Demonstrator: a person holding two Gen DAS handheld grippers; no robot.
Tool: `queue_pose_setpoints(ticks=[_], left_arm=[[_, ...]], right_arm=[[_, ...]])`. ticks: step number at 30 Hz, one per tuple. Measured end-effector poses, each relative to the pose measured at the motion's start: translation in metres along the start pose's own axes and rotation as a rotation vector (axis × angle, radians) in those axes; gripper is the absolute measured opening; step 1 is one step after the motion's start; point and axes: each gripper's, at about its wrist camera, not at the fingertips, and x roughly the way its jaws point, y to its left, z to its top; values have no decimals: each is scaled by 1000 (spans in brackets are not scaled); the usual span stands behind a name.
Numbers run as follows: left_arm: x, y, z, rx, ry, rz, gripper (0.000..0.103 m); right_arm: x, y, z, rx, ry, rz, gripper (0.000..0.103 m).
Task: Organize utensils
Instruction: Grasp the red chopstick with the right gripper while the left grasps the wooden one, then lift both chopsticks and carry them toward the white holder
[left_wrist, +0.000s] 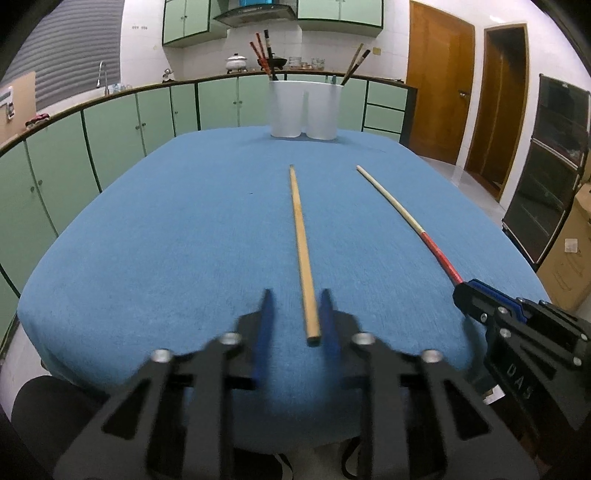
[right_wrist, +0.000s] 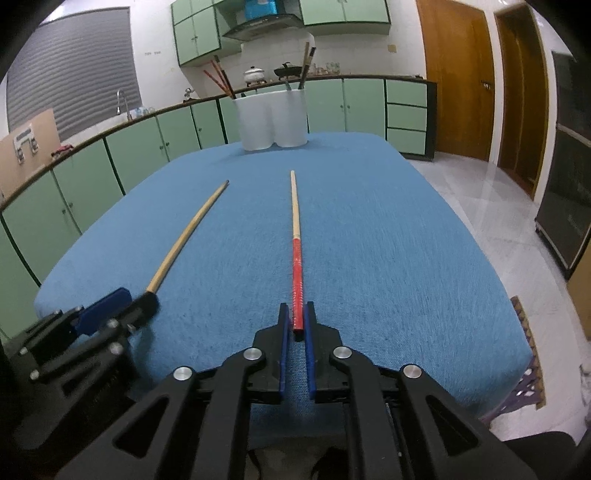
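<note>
Two chopsticks (left_wrist: 303, 251) (right_wrist: 296, 251) lie apart, one between each tool's (left_wrist: 295, 314) (right_wrist: 295, 325) fingers.

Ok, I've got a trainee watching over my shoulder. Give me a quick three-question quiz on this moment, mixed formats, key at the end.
1. True or false: the left gripper is clamped shut on the plain wooden chopstick.
2. Multiple choice: the right gripper has its fingers on either side of A) a spoon, B) the red-handled chopstick, C) the white twin-cup holder.
3. Fill in: both loose chopsticks lie on the ____ tablecloth.

Key: 1 false, its fingers straddle the end with gaps showing. 2 B. 3 blue.
</note>
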Motion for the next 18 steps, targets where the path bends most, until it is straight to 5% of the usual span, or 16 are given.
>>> queue_pose_setpoints(ticks=[6,18], left_arm=[[-5,11,8,-28,2,-5,6],[-59,25,47,-33,-46,-17,6]], right_arm=[[-5,-4,6,29,17,25,6],[-67,4,46,10,-85,40,6]])
